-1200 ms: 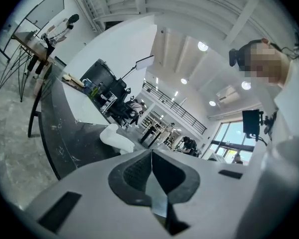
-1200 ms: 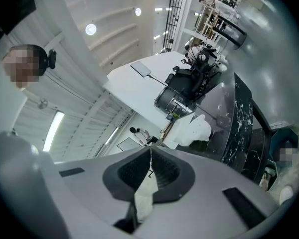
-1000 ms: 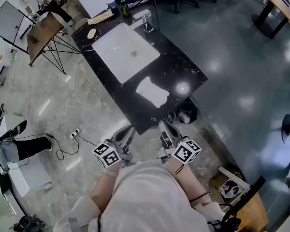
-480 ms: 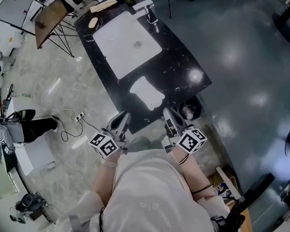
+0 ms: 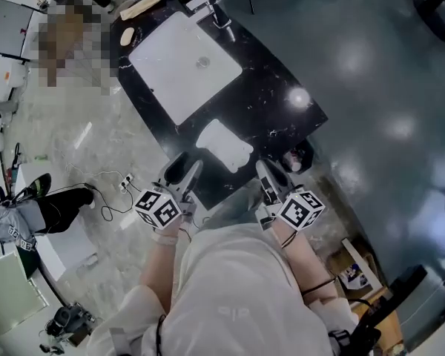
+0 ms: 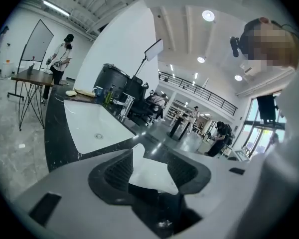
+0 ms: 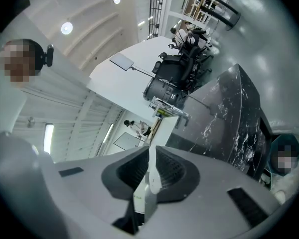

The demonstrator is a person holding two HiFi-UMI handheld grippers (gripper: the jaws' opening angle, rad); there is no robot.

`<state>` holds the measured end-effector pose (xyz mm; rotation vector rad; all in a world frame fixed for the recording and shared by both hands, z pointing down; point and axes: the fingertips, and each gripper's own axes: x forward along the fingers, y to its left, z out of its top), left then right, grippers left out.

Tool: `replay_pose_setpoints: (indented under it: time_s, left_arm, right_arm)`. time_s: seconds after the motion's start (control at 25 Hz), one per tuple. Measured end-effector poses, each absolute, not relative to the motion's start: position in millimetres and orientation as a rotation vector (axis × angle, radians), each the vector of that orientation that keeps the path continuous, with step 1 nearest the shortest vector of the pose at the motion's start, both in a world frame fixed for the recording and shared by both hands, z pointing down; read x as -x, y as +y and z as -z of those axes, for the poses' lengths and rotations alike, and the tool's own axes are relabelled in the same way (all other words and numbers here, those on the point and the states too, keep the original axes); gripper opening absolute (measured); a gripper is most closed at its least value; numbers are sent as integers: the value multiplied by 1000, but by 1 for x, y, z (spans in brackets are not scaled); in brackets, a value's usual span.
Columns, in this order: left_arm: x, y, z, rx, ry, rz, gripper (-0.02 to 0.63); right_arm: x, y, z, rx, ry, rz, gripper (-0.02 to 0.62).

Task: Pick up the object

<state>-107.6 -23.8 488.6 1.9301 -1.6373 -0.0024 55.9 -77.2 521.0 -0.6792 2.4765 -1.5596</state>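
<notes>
Two grippers sit below the white cloth (image 5: 224, 145) at the black desk's (image 5: 278, 99) lower edge: left gripper's (image 5: 182, 173) jaws just opening, nothing between them; right gripper's (image 5: 268, 175) jaws closed, empty.

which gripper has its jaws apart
The left gripper: its jaws have just been opening and stand apart, nothing between them. The right gripper has its jaws pressed together.

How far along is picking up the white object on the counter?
Nothing is lifted yet: the white object lies flat on the black counter. In hand: the left gripper, at the near edge, has just been opening, with nothing between its jaws; the right gripper is shut. Left: reach, close, lift.
</notes>
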Motion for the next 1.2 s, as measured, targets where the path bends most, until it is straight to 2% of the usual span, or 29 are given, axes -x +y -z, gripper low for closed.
replay_pose_setpoints:
  time_s: [0.2, 0.28, 0.36, 0.76, 0.92, 1.2]
  left_arm:
    - [123, -55, -501, -1991, -1505, -91, 225]
    - [126, -68, -505, -2007, -1406, -118, 244]
    - [126, -78, -513, -2028, -1290, -198, 265]
    - [110, -97, -549, -2058, -819, -452, 322]
    - [101, -95, -563, -2048, -702, -507, 327]
    - [93, -98, -580, -2039, -627, -518, 327]
  right_arm:
    - [-48, -78, -540, 779, 2486, 1596, 40]
    - [-42, -76, -546, 802, 2493, 1628, 116]
    - [-35, -74, -550, 827, 2489, 1671, 164]
    - [-17, -71, -577, 953, 2492, 1818, 282]
    - [-10, -67, -588, 974, 2478, 1876, 311]
    - [4, -64, -602, 991, 2436, 1934, 319]
